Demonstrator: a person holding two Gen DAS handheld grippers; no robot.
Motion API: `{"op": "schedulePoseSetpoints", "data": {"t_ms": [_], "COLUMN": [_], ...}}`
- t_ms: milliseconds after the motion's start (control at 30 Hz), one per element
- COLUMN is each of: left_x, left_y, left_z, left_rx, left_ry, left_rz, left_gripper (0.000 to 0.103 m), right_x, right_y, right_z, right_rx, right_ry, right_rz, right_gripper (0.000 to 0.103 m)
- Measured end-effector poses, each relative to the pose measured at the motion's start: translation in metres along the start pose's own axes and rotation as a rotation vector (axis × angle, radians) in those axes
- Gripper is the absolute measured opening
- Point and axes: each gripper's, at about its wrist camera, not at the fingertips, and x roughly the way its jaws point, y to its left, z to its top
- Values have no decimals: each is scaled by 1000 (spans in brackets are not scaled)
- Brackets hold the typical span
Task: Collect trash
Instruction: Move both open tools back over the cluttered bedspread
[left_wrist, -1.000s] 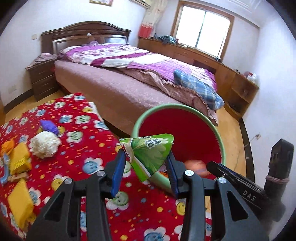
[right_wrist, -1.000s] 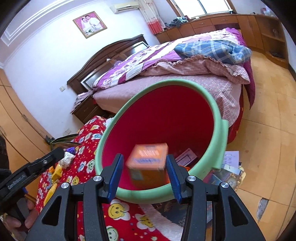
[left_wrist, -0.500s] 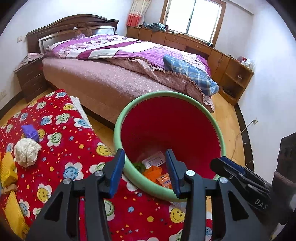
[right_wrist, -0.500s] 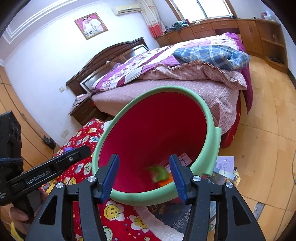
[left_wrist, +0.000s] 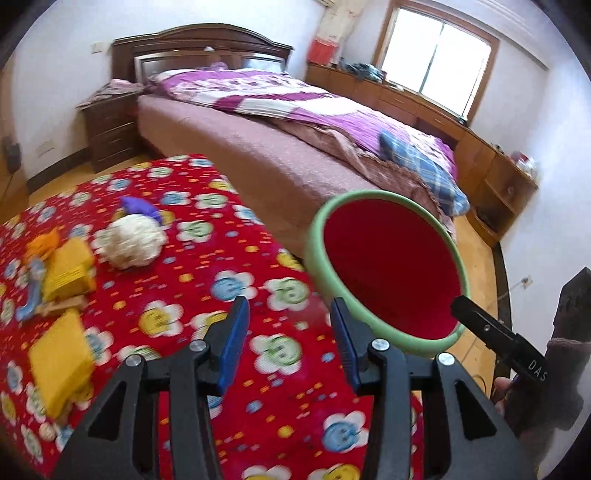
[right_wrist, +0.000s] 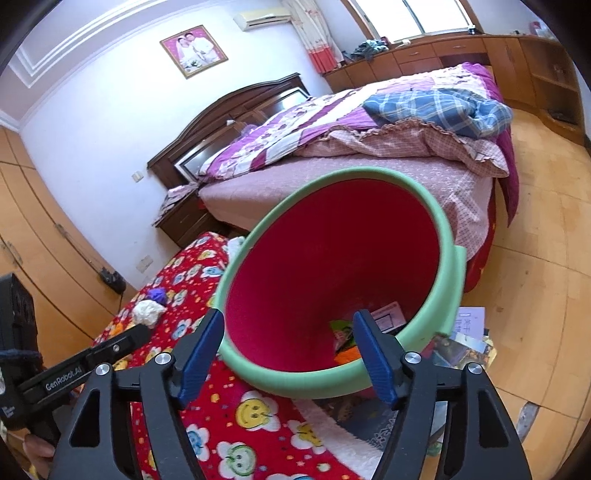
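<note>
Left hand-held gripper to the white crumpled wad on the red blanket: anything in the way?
Nothing visible. The left hand-held gripper is empty over bare red blanket; the white wad lies in the open, the yellow packets beside it, off the line.

A bin (left_wrist: 388, 269) is set beside the blanket (left_wrist: 192, 280), before the bed (left_wrist: 295, 147). Wrappers (right_wrist: 343, 332) are seen inside it.
</note>
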Motion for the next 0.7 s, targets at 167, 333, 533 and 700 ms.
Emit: {"op": "schedulePoseSetpoints", "data": {"t_ms": [167, 333, 533, 700], "left_x": [-21, -35, -49, -58], "left_y": [21, 38, 59, 79], "left_z": [-6, -14, -24, -31], "left_rx": [-34, -55, -77, -119], "left_ry": [-29, -47, -59, -64], "left_rz": [56, 105, 167, 193], "left_gripper": [45, 46, 46, 46], "right_x": [-1, 0, 0, 4], "right_y": [14, 28, 46, 61], "right_z": [-5, -8, -15, -20], "right_rx": [-18, -37, -70, -96], "right_ry": [4, 11, 23, 37], "right_rz": [26, 43, 59, 84], "right_gripper": [77, 77, 79, 79]}}
